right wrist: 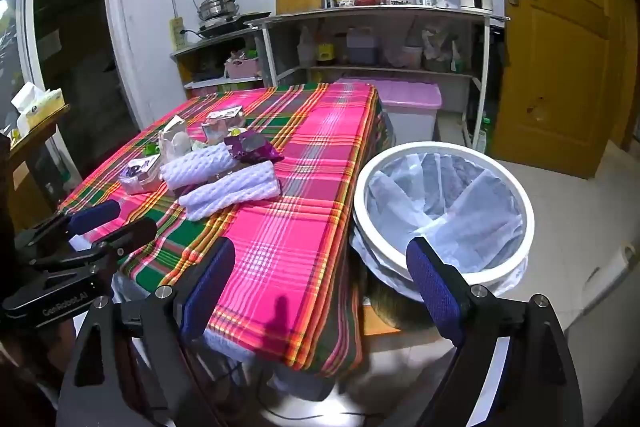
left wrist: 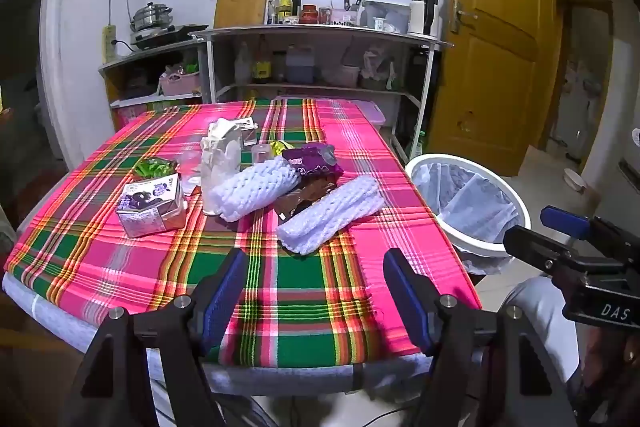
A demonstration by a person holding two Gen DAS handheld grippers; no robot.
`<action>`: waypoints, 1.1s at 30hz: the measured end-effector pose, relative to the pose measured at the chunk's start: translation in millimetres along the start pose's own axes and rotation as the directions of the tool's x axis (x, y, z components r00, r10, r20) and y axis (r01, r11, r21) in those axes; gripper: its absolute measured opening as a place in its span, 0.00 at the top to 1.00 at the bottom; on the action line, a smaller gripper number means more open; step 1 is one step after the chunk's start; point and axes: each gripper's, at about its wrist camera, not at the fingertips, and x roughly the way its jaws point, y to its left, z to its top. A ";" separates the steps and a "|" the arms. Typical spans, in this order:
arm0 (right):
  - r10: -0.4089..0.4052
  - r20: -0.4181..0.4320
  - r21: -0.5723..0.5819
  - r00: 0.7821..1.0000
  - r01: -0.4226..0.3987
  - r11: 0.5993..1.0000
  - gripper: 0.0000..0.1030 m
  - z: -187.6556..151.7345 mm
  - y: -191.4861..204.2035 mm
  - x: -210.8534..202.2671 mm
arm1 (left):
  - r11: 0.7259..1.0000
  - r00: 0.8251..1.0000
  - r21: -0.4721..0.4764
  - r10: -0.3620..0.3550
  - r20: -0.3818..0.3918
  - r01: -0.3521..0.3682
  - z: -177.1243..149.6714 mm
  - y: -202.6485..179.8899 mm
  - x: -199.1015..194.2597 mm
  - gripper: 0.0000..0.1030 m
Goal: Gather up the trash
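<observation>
Trash lies in a heap on the plaid-clothed table [left wrist: 132,267]: two white foam net sleeves [left wrist: 256,189] [left wrist: 332,213], a purple wrapper [left wrist: 314,161], a brown wrapper [left wrist: 300,199], a purple-printed carton [left wrist: 154,205], a crumpled white bag [left wrist: 222,155] and a green wrapper [left wrist: 154,167]. My left gripper [left wrist: 314,259] hovers open over the near cloth, short of the heap, holding nothing. My right gripper [right wrist: 320,247] stands wide open above the table's right corner, beside the white bin [right wrist: 444,211] with its clear liner. Nothing is between its pads.
The bin [left wrist: 468,203] stands on the floor against the table's right edge. Behind the table are metal shelves [left wrist: 320,39] with bottles and pots, a pink-lidded box [right wrist: 408,99] and a wooden door [left wrist: 492,27]. A side table with a tissue box [right wrist: 38,105] is at far left.
</observation>
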 end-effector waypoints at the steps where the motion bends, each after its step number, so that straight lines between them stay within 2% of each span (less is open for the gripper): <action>1: -0.001 0.000 0.000 1.000 0.001 1.000 0.15 -0.1 0.0 0.1 | 1.000 1.000 0.001 0.001 0.000 -0.001 0.0 -0.1 0.0 0.32; 33: -0.003 -0.011 -0.009 1.000 0.003 1.000 0.15 1.2 6.1 2.7 | 1.000 1.000 -0.008 -0.010 0.001 0.010 -4.7 -4.3 4.2 0.32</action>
